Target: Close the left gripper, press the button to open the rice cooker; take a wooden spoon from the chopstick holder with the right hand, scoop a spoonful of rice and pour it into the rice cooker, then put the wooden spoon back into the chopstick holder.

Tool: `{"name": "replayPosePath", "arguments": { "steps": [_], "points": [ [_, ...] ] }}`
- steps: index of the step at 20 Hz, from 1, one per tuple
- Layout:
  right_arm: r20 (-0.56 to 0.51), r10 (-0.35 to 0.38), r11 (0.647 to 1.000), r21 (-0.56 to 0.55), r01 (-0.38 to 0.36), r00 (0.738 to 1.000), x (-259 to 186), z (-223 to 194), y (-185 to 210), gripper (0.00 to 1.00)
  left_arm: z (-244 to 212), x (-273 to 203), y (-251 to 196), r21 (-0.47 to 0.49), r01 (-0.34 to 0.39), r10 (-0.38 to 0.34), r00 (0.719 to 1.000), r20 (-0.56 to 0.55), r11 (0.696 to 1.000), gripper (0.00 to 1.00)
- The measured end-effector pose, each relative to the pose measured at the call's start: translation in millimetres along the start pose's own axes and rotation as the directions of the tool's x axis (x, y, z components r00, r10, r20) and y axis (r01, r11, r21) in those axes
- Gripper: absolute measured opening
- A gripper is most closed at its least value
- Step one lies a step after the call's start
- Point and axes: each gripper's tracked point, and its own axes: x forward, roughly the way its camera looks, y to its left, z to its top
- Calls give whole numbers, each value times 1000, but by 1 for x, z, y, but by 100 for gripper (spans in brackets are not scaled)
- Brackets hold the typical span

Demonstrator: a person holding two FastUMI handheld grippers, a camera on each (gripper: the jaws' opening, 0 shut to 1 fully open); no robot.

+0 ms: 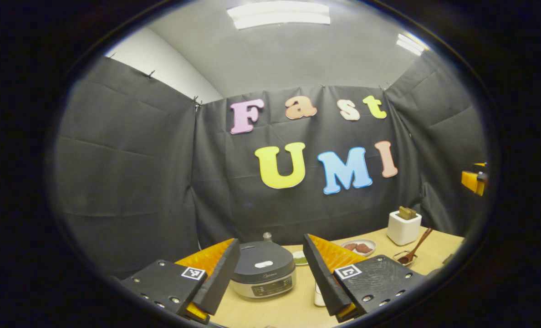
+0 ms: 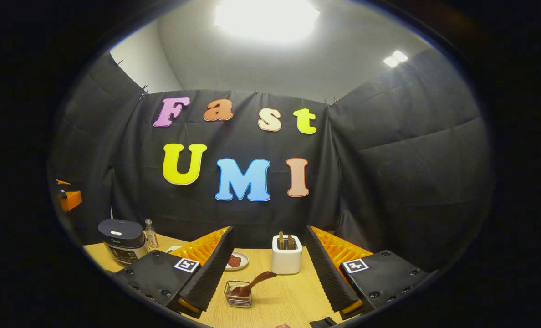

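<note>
Left gripper view faces rice cooker (image 1: 263, 269) closely, right faces chopstick holder (image 2: 286, 260), both share table (image 2: 288, 300).

Left gripper (image 1: 270, 278): black plates with silver screws, one square black-and-white marker tag per side, ribbed foam finger faces. Orange ridged housing behind. Right gripper (image 2: 270, 273): same build, same tags.

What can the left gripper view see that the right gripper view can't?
Left gripper view's extras: a little dish of something green beside the rice cooker, and the left gripper up close, fingers open, framing that closed cooker.

Right gripper view's extras: the right gripper up close, fingers open, framing the white holder with sticks in it.

Both share the cooker, small bottle, plate of brown pieces, white holder, and wooden spoon resting in a wire basket on the table.
</note>
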Motion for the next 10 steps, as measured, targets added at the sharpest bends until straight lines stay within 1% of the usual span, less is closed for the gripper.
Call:
{"name": "replayPosePath", "arguments": {
  "steps": [10],
  "points": [
    [-8, 36, 999, 11, -36, 999, 0, -5, -5, 97, 13, -4, -4, 11, -30, 29, 999, 22, 1000, 87]
  ]
}}
